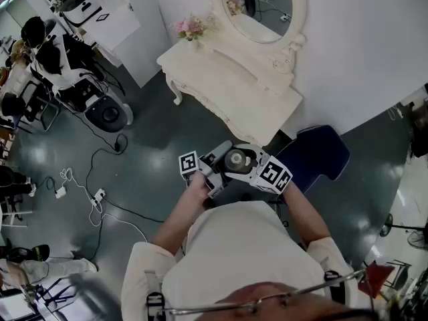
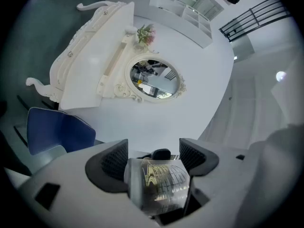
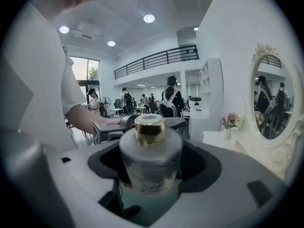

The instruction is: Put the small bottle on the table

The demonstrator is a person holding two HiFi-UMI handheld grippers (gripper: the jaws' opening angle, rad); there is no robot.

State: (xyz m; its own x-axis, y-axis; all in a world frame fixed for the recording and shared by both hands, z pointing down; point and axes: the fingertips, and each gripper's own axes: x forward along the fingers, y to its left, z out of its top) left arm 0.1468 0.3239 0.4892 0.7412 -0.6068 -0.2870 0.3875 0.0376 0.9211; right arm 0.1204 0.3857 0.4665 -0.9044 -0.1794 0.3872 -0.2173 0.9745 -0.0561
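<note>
The small bottle (image 3: 150,163) is frosted glass with a gold cap. It stands upright between the jaws of my right gripper (image 3: 152,175), which is shut on its body. In the left gripper view the bottle (image 2: 159,184) lies sideways, gold print showing, wedged between the dark pads (image 2: 110,165) of my left gripper (image 2: 153,156). From the head view both grippers meet in front of the person's chest, left gripper (image 1: 212,170) against right gripper (image 1: 253,167), with the bottle (image 1: 235,159) between them. The white dressing table (image 1: 231,92) stands a short way ahead, apart from the grippers.
An oval mirror (image 1: 262,5) and pink flowers (image 1: 192,27) sit at the table's back. A blue chair (image 1: 314,156) stands beside the right gripper. Cables (image 1: 93,192) and black equipment (image 1: 100,109) lie on the floor to the left. People stand in the room behind (image 3: 168,101).
</note>
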